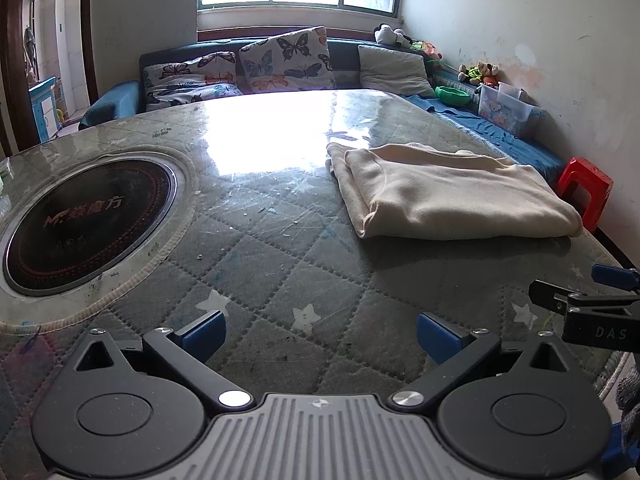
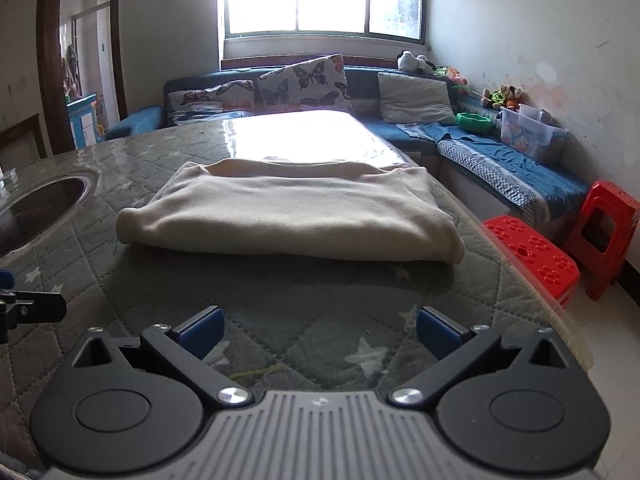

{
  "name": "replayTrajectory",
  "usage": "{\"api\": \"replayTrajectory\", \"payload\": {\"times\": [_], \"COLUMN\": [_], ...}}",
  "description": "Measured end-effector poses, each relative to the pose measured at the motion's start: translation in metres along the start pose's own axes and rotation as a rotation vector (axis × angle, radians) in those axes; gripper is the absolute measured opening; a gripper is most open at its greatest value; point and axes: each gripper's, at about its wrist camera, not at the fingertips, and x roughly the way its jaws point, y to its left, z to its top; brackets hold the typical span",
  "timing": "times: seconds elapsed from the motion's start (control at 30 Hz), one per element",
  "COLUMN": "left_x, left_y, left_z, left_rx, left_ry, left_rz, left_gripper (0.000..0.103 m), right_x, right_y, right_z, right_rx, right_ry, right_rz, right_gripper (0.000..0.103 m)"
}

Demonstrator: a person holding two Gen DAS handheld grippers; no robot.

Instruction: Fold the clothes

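Observation:
A cream garment [image 1: 444, 192] lies folded into a flat rectangle on the quilted, glass-topped table [image 1: 280, 248]. In the right wrist view the cream garment [image 2: 288, 212] is straight ahead, its rounded fold edge facing me. My left gripper [image 1: 320, 336] is open above the table's near side, well short and left of the garment, nothing between its blue pads. My right gripper [image 2: 320, 332] is open too, a short way in front of the fold, holding nothing. The right gripper's tip [image 1: 580, 304] shows at the left wrist view's right edge.
A round dark cooktop [image 1: 88, 220] is set into the table on the left. Beyond the table runs a blue corner sofa [image 2: 500, 172] with butterfly cushions [image 2: 304, 80], toys and a plastic box [image 2: 528, 132]. Two red stools [image 2: 600, 228] stand right of the table edge. A doorway [image 2: 80, 60] is at the left.

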Motion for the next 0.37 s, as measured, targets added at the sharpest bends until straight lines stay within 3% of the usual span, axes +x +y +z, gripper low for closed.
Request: {"api": "replayTrajectory", "payload": {"times": [0.37], "left_x": [0.0008], "left_y": [0.0009], "left_z": [0.0019], "left_rx": [0.004], "left_ry": [0.005], "left_rz": [-0.002], "left_gripper": [0.103], "right_x": [0.0031], "right_y": [0.0009], "right_z": [-0.0009], "right_rx": [0.000], "right_ry": [0.008], "right_rz": [0.005], "right_gripper": [0.103]}}
